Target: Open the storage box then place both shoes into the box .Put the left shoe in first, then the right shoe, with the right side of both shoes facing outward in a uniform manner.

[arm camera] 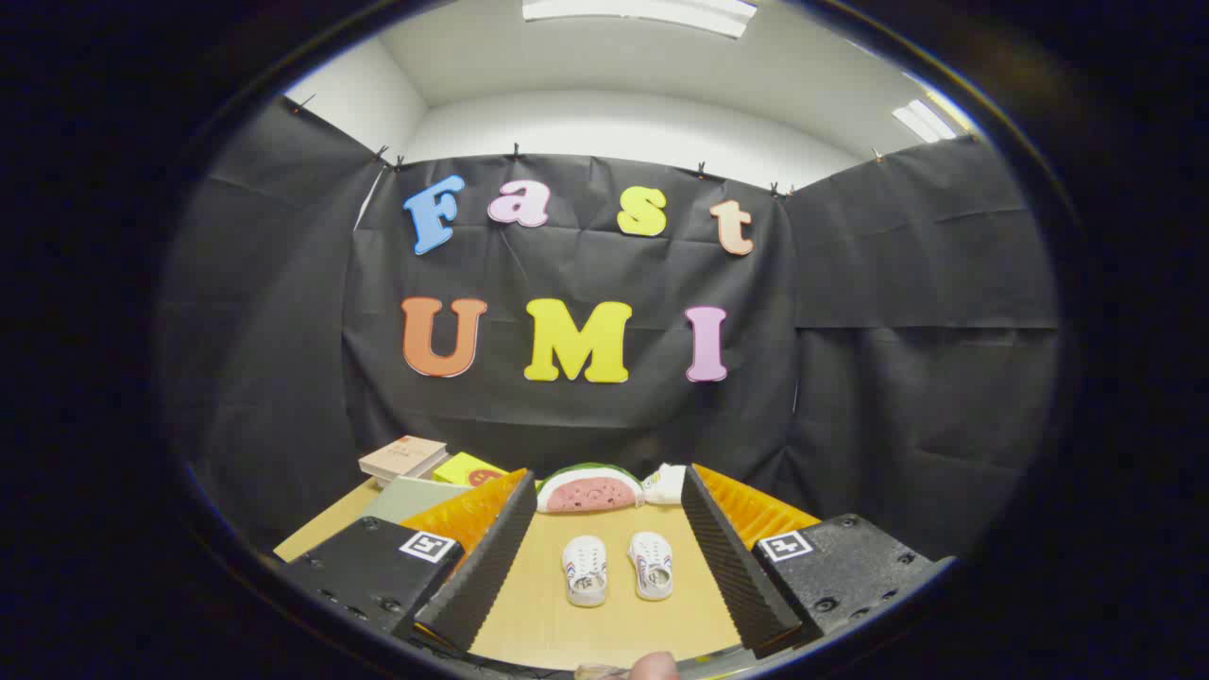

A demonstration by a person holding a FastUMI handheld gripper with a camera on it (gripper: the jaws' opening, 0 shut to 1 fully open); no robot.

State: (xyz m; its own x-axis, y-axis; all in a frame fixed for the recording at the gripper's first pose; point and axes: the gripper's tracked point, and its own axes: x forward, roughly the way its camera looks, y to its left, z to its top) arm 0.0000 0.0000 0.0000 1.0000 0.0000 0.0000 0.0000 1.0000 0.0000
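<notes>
Two small white shoes stand side by side on the tan table (529, 604), toes pointing away from me. The left shoe (585, 569) and the right shoe (652, 564) both lie a short way ahead of my fingers, framed by the gap between them. My gripper (609, 557) is open, with its left finger (491, 557) and right finger (732, 557) spread wide and touching nothing. A pale grey-green flat-topped thing (416, 498), possibly the storage box, sits beyond the left finger.
A watermelon-slice cushion (588, 489) and a small white item (667, 484) lie at the table's far edge beyond the shoes. A book (403, 457) and a yellow item (466, 469) rest at the far left. A fingertip (654, 666) shows at the near edge.
</notes>
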